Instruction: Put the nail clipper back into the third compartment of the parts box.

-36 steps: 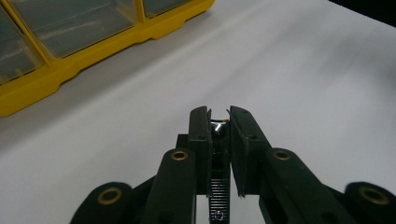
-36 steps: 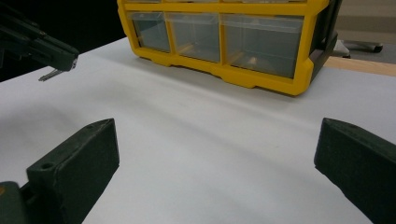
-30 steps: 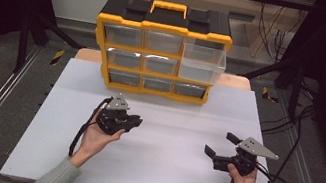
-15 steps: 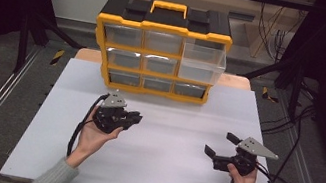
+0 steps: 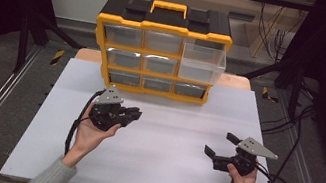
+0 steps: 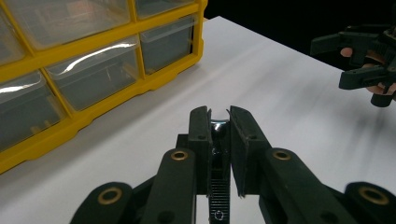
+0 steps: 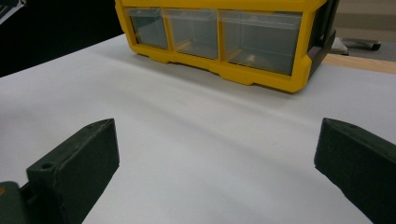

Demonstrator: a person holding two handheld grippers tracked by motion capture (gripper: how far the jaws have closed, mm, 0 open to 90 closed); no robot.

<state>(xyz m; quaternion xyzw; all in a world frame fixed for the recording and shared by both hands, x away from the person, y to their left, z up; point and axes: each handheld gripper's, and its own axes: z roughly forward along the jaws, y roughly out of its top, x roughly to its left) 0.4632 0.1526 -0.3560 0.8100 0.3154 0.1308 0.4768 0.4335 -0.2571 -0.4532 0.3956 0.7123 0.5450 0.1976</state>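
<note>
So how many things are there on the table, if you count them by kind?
Yellow drawer cabinet: 1
See-through drawers in it: 9, with the top right drawer pulled out
Hand-held claws: 2, the left claw shut on a small shiny thing and the right claw open
Total: 12, or 13 with the shiny thing
</note>
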